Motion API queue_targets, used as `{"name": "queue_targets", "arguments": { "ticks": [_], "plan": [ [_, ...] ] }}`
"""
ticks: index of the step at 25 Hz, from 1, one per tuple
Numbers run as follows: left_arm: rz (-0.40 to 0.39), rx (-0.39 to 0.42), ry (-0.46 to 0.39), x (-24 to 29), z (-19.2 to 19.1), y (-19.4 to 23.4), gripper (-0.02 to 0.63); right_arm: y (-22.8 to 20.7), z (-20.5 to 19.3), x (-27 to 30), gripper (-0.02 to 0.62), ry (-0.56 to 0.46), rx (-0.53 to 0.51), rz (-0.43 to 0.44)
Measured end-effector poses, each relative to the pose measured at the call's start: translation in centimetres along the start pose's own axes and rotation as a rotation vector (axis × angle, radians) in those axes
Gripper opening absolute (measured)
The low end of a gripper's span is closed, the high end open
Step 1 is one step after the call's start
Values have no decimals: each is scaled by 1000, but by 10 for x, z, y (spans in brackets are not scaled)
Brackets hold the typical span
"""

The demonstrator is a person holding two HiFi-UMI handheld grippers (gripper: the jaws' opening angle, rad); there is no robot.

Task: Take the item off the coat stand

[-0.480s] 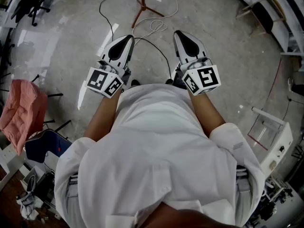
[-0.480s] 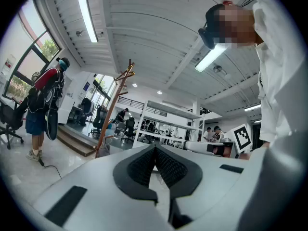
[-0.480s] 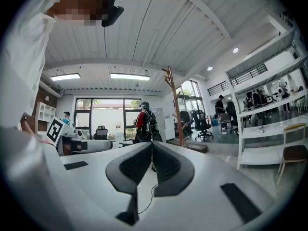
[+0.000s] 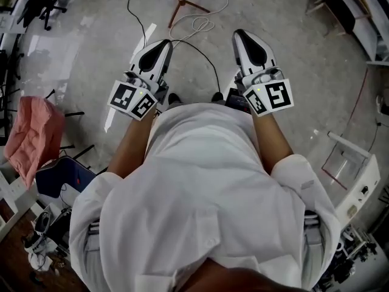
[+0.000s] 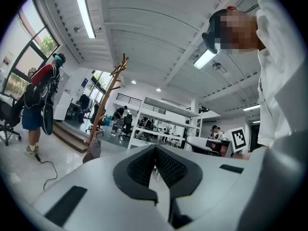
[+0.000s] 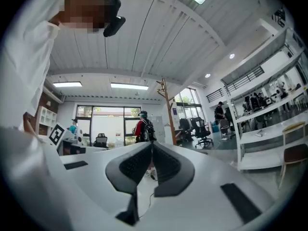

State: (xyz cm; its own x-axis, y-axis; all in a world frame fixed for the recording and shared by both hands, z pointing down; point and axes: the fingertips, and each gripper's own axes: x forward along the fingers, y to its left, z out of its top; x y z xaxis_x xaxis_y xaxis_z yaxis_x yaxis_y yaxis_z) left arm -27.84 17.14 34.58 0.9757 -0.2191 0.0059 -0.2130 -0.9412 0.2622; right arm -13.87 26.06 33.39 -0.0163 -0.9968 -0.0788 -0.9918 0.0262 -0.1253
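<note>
A wooden coat stand (image 5: 109,95) rises ahead at the left in the left gripper view, with a grey item (image 5: 94,148) hanging low on its pole. The right gripper view has the same stand (image 6: 168,109) just right of centre. In the head view only its reddish tripod foot (image 4: 181,2) shows, at the top edge. My left gripper (image 4: 163,43) and right gripper (image 4: 240,34) are held out in front of a white-shirted body, well short of the stand. The left gripper's jaws (image 5: 155,148) meet with nothing between them. So do the right gripper's (image 6: 152,146).
A black cable (image 4: 200,26) loops over the concrete floor near the stand's foot. A pink cloth (image 4: 36,135) drapes over a chair at the left, and white equipment (image 4: 355,181) stands at the right. A person with a backpack (image 5: 41,97) stands left of the stand. White shelving (image 5: 159,124) lies beyond.
Both grippers have shifted slightly up in the head view, the right one also a little to the right. The stand's foot sits nearer the top edge. Jaws remain shut.
</note>
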Motion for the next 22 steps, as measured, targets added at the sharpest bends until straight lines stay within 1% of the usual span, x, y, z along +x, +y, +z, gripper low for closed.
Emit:
{"name": "queue_targets", "arguments": {
  "ticks": [2, 3, 5, 9, 12, 15, 20, 22],
  "plan": [
    [0, 5, 7, 4, -5, -13, 14, -2, 0, -13, 26, -10, 26, 68],
    [3, 5, 12, 6, -8, -18, 14, -4, -2, -20, 26, -5, 34, 85],
    [14, 8, 14, 12, -15, -29, 14, -15, -10, -33, 25, 26, 34, 77],
    [46, 16, -39, 25, -17, -53, 14, -36, -27, -54, 25, 79, 64, 90],
    [23, 31, -9, 38, -22, -68, 14, -48, -37, -62, 25, 93, 107, 103],
    [31, 27, 21, 41, -30, -63, 14, -53, -47, -56, 25, 97, 137, 111],
    [123, 40, -33, 38, -26, -34, 14, -55, -55, -37, 25, 95, 156, 100],
    [136, 27, -39, 47, -26, -23, 14, -63, -56, -31, 25, 105, 149, 90]
  ]
}}
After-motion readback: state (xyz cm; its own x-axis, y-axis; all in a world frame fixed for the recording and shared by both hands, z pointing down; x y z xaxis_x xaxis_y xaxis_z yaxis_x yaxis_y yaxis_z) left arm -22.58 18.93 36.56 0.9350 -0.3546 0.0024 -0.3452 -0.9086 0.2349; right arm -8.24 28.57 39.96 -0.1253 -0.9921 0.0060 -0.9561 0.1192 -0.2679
